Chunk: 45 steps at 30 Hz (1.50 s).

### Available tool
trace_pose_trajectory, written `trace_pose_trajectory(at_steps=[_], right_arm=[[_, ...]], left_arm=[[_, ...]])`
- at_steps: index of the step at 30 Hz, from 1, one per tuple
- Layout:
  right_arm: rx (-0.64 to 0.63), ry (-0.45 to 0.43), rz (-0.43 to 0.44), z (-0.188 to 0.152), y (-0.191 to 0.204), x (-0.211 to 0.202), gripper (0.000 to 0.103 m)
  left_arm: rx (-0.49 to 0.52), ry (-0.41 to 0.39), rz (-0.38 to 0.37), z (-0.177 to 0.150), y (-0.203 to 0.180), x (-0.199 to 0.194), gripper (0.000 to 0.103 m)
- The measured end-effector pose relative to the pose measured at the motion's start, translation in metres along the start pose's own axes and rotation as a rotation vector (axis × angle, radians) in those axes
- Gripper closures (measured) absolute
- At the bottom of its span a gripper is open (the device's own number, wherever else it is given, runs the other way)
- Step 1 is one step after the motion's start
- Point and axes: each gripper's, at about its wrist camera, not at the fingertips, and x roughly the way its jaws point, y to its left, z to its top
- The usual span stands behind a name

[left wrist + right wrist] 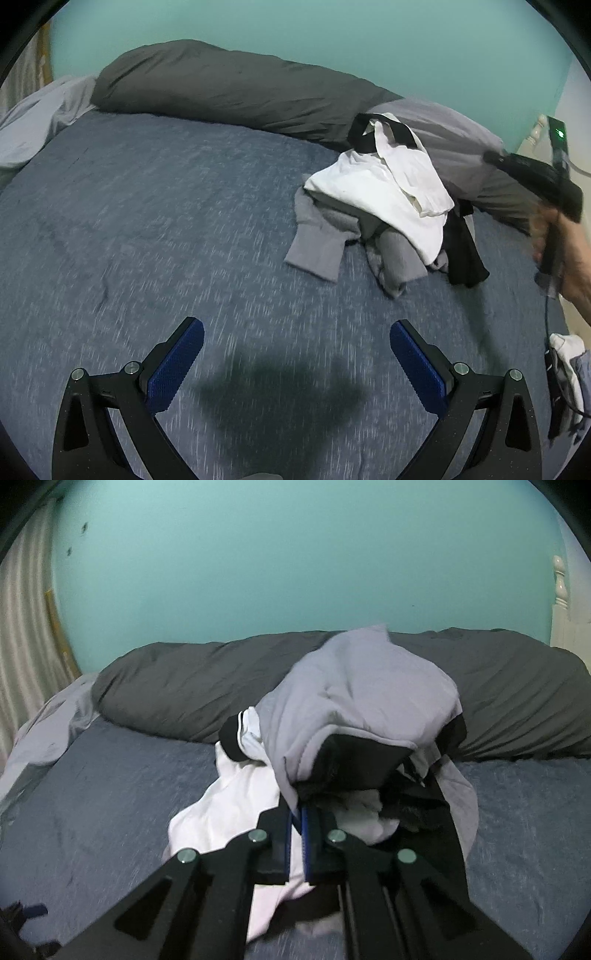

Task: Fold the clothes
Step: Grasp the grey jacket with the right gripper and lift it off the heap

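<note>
Heaped on the bed (155, 221): clothes pile (380, 206), ahead and rightward of left claw (295, 365), spread and bare; nearer right claw (298, 830), pressed together on grey garment (354, 701), hem lifted.

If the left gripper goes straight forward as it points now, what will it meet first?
Probably bare blue bedspread: the open left gripper points down at it. The clothes pile lies off to its right. Depth is unclear.

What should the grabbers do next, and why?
Probably lift the gray garment clear of the clothes pile. The right gripper has its jaws shut on its edge, white and black pieces tangle underneath, and the left gripper hovers open over bare blue bedspread.
</note>
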Motion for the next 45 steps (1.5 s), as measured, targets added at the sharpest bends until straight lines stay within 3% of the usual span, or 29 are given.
trace_pose_trajectory(at_steps=[13, 19, 28, 37, 45], right_arm=[[0.081, -0.18, 0.12, -0.053, 0.018, -0.129, 0.102], [0.263, -0.339, 0.103, -0.069, -0.024, -0.189, 0.102], [0.159, -0.413, 0.105, -0.088, 0.015, -0.289, 0.102], [0.097, -0.304, 0.184, -0.15, 0.07, -0.352, 0.102], [0.064, -0.089, 0.293, -0.223, 0.118, -0.331, 0.102]], left_arm=[[0.022, -0.061, -0.012, -0.078, 0.018, -0.062, 0.0], [0.035, -0.089, -0.023, -0.114, 0.027, -0.081, 0.0], [0.049, -0.142, -0.038, -0.158, 0.03, -0.138, 0.0], [0.033, -0.155, -0.038, -0.199, 0.038, -0.194, 0.0], [0.018, -0.133, -0.05, -0.225, 0.038, -0.199, 0.0]])
